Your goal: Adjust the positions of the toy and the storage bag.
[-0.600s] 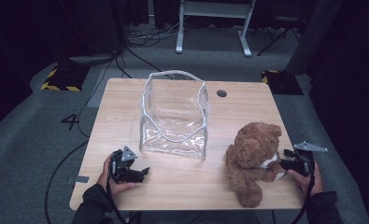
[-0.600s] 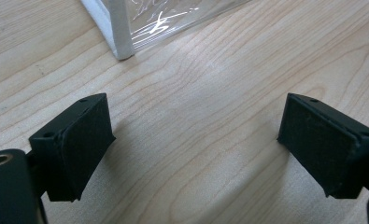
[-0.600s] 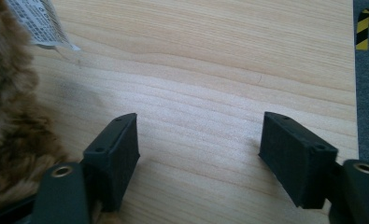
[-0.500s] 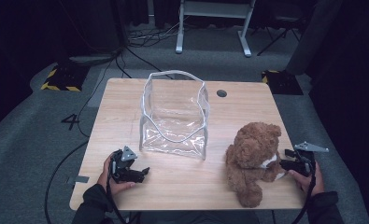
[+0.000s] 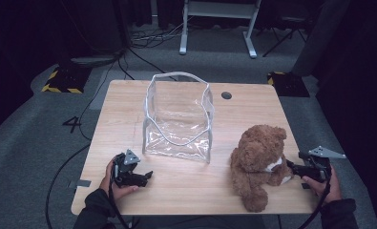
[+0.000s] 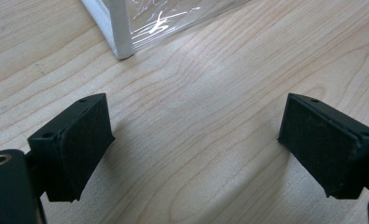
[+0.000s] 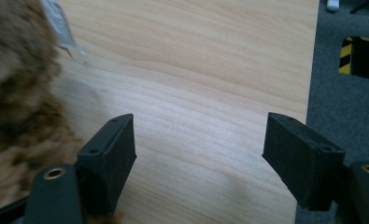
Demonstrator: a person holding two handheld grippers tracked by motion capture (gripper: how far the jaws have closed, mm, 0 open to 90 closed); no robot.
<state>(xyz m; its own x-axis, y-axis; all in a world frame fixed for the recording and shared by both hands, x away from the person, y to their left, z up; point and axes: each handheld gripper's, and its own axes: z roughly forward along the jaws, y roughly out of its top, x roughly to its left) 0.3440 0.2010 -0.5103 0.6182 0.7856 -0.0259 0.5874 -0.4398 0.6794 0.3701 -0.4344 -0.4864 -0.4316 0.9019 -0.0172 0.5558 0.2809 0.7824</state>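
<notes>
Both grippers wide, nothing held.
I see the left gripper [image 5: 145, 176] near the clear bag [image 5: 179, 117], the right gripper [image 5: 291, 167] just beside the teddy bear [image 5: 257, 164].

I work in what looks like a studio or lab set up for recording, not a home. My wooden table [image 5: 253, 114] stands alone on grey carpet [image 5: 28, 143], with a round cable hole [image 5: 226, 95] in its top. Around it everything is dark, closed in by what seem to be black curtains [image 5: 348, 57]. Black cables [image 5: 143, 40] run loose over the floor behind the table, and one trails past a number four [image 5: 73, 124] marked on the carpet. Two blocks with yellow and black hazard stripes [image 5: 59, 81] sit on the floor at the far corners. The white legs of a stand [image 5: 217, 26] rise at the back.
</notes>
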